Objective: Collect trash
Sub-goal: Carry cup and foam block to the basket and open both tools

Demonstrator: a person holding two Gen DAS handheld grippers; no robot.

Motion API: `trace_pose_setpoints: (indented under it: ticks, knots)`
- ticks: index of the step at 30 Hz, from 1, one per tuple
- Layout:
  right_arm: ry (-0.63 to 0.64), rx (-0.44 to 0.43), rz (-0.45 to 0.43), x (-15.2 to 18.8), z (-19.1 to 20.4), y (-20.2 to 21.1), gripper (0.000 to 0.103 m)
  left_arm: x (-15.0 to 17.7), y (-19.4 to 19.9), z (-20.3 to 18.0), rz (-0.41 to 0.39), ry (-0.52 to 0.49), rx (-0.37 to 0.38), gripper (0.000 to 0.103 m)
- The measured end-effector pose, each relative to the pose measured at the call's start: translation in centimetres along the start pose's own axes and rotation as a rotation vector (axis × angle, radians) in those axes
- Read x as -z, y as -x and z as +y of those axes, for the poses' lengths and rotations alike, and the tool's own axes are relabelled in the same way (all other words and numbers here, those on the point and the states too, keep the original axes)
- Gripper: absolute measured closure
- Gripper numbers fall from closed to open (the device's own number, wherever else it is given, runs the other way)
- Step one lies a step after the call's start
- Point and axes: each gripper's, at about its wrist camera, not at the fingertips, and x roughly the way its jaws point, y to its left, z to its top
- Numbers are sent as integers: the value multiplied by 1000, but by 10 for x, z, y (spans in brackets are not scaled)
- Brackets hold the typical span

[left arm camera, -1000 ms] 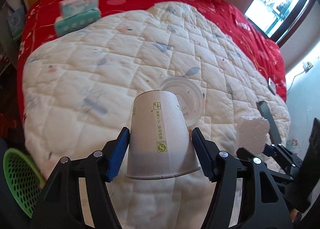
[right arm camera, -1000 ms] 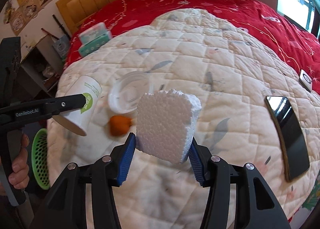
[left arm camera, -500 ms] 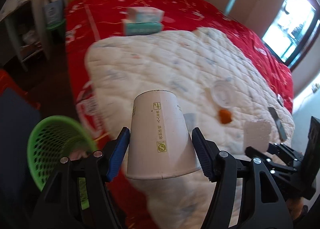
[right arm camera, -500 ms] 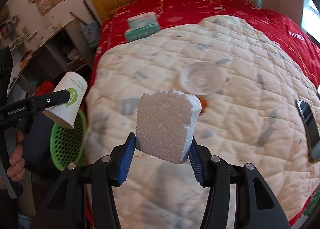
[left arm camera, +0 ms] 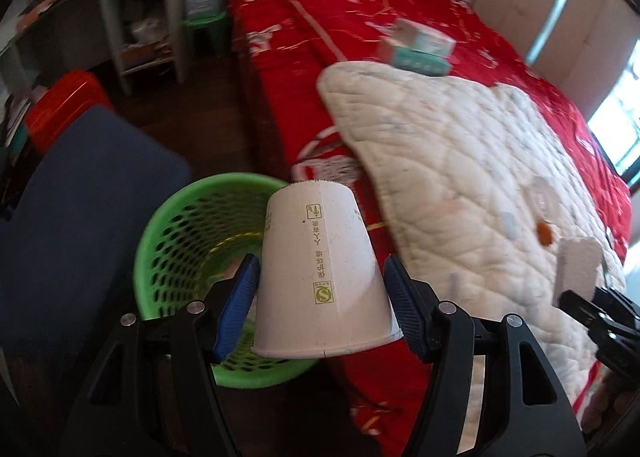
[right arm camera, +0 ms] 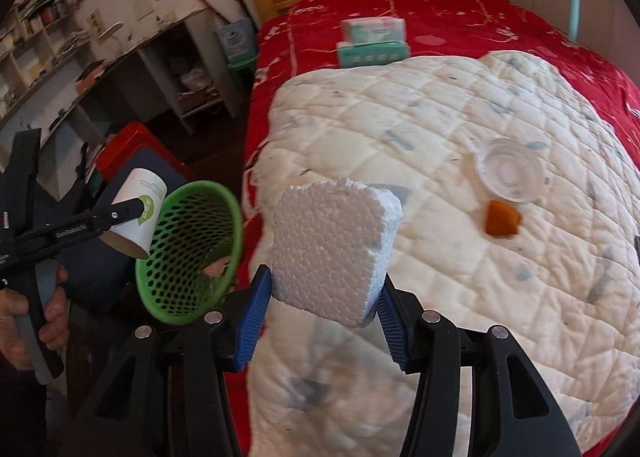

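Bedroom, quilted bed [right arm camera: 460, 185]. Left tool [left arm camera: 320, 297] clenched on paper cup [left arm camera: 320, 277] above green basket [left arm camera: 180, 225]; right tool [right arm camera: 324, 305] grips foam block [right arm camera: 332, 249]. Neither binned. Plastic lid [right arm camera: 510, 169], orange scrap [right arm camera: 502, 219] left mid-quilt.

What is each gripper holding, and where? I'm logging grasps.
Left gripper: paper cup, pinched across its side walls near the rim. Right gripper: foam block, clamped across its lower sides.

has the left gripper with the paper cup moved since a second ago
Yes. The left gripper, gripping the paper cup, swung off the quilt to the green basket.
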Motion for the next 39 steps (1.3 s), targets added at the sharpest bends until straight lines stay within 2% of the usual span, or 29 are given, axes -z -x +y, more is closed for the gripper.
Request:
trace_pose_setpoints:
  ticks: [7,14,18,27,39]
  knots:
    - [51,-33,33,-5,36,-20,53,12,-17,46,36,65,-57,39]
    - [104,-60,53,-14,67,-37,53,19,-25,74,51,110,-75,37]
    - [125,-70,61,-17,80,-44,53,22,-28,86,59,138,-74,32]
    - [177,-97,88,-20,110,-63,53,32,-19,110,42,193,-81,29]
    - [242,-141,143,-26,166,-113,52,43,4,145,5,261,-101,27]
